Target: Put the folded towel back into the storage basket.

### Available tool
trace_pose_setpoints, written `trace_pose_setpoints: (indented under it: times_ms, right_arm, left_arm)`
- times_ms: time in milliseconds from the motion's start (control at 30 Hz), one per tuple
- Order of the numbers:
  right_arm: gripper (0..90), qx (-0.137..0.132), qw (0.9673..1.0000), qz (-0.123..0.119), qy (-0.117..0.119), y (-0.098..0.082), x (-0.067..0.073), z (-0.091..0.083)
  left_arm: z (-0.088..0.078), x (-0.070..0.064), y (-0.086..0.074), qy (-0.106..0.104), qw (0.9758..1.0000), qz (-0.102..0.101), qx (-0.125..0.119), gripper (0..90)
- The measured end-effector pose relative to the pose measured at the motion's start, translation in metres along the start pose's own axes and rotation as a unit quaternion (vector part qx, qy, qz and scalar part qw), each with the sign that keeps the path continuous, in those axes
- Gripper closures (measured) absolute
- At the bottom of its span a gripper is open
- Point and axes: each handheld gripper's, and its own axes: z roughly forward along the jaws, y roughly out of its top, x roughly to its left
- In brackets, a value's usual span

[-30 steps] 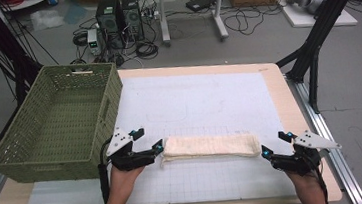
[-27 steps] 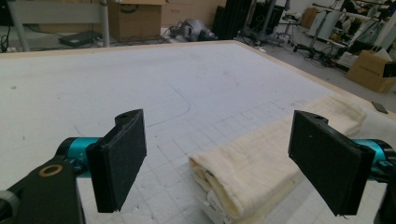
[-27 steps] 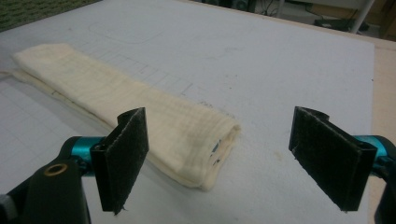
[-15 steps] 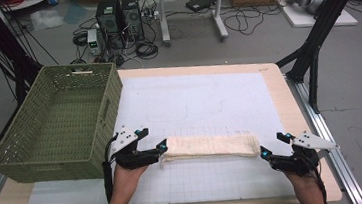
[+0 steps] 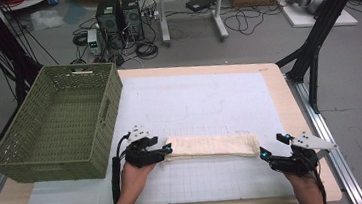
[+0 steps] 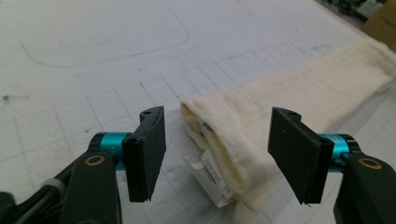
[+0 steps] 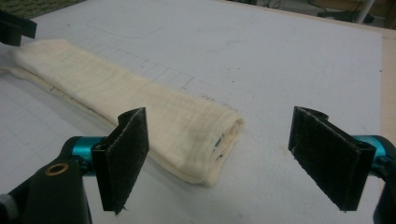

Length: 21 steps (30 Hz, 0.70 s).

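Note:
A cream towel (image 5: 208, 146), folded into a long strip, lies across the white grid mat near the table's front. My left gripper (image 5: 167, 150) is at its left end. In the left gripper view the towel's end (image 6: 243, 121) with a white label (image 6: 210, 179) sits between the jaws of that gripper (image 6: 217, 154). Those jaws have just been closing, but gaps still show on both sides and the pads do not touch the cloth. My right gripper (image 5: 272, 144) stands wide open just off the towel's right end (image 7: 201, 135), low over the mat (image 7: 229, 163), holding nothing.
A green woven basket (image 5: 104, 134), with nothing in it, stands at the table's left, close behind the left hand. The white mat (image 5: 193, 96) stretches bare behind the towel. The wooden table edge (image 5: 289, 101) runs along the right, with a black frame leg beyond it.
The left gripper has slid right and slightly down onto the towel's left end, and its jaws have narrowed around it. The right gripper and the towel have stayed put.

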Motion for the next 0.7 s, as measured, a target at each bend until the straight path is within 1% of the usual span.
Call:
trace_pose_setpoints:
  times_ms: [67,133,167,200,233,267,367,433,467,567,600,667,700]
  right_arm:
    - [18.7,0.002,1.0,0.0,0.0,0.0,0.0,0.0]
    - [18.7,0.002,1.0,0.001,0.0,-0.001,0.0,0.0]
    - [18.7,0.002,1.0,0.002,0.0,-0.001,0.0,0.0]
    - [18.7,0.004,1.0,0.002,0.0,-0.001,0.0,0.0]
    - [18.7,0.003,1.0,-0.001,0.001,-0.001,0.0,0.0]
    - [18.8,0.004,1.0,-0.001,0.001,-0.001,0.0,0.001]
    - [18.8,0.006,1.0,0.0,0.001,-0.001,0.0,0.001]
    - [18.7,0.007,1.0,-0.002,0.002,-0.001,0.0,0.001]
    - [18.7,0.007,1.0,-0.002,0.002,-0.001,0.0,0.001]
    - [18.8,0.006,1.0,-0.001,0.002,-0.001,0.0,0.001]
    - [18.7,0.007,1.0,-0.002,0.001,-0.001,-0.001,0.001]
    - [18.8,0.01,1.0,0.0,-0.001,-0.001,-0.001,0.001]
    - [18.8,0.009,1.0,-0.003,-0.002,-0.001,-0.002,0.002]
  left_arm:
    - [0.004,-0.004,-0.001,0.004,0.9999,0.01,0.013,39.8]
    - [0.007,-0.007,-0.002,0.017,0.9992,0.019,0.031,44.0]
    - [0.009,-0.008,-0.003,0.021,0.9989,0.02,0.038,45.7]
    - [0.009,-0.008,-0.003,0.021,0.9989,0.02,0.038,46.7]
    - [0.01,-0.012,-0.004,0.023,0.9979,0.031,0.051,48.0]
    - [0.011,-0.014,-0.005,0.026,0.9974,0.037,0.057,49.5]
    - [0.011,-0.018,-0.007,0.029,0.9966,0.047,0.062,50.8]
    - [0.011,-0.021,-0.008,0.031,0.9957,0.061,0.062,51.0]
    - [0.011,-0.022,-0.009,0.034,0.9957,0.063,0.059,50.9]
    - [0.011,-0.025,-0.012,0.038,0.9947,0.077,0.058,51.8]
    - [0.011,-0.026,-0.012,0.034,0.9948,0.078,0.057,54.5]
    - [0.011,-0.026,-0.013,0.025,0.9944,0.086,0.057,63.8]
    - [0.011,-0.026,-0.013,0.025,0.9944,0.086,0.057,68.6]
